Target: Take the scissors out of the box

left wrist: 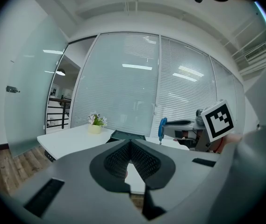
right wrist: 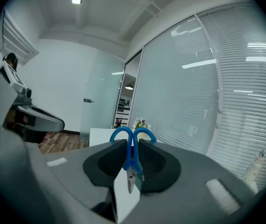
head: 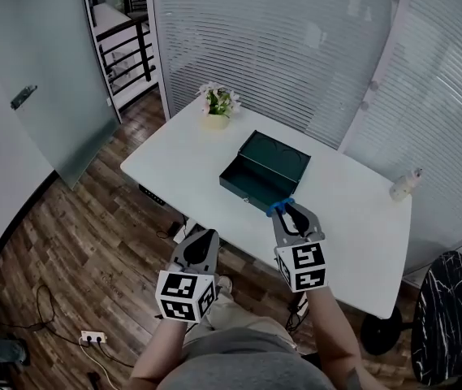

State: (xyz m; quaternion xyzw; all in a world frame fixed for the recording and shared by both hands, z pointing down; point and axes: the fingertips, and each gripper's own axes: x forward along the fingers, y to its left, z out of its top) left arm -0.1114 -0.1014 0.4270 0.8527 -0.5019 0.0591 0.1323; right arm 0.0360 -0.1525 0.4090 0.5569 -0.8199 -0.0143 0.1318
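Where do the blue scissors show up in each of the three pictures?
Head view: scissors below centre, at the tip of the right gripper, just in front of the green box.
Left gripper view: scissors right of centre, blue handle hanging down.
Right gripper view: scissors dead centre, pinched between the jaws.
Shared landmark: the flower pot on the white table.

scissors: blue handles | box: dark green, I think | table: white | my left gripper and right gripper: grey, cubes in black-and-white squares | floor: brown wood planks | chair: black, white veins
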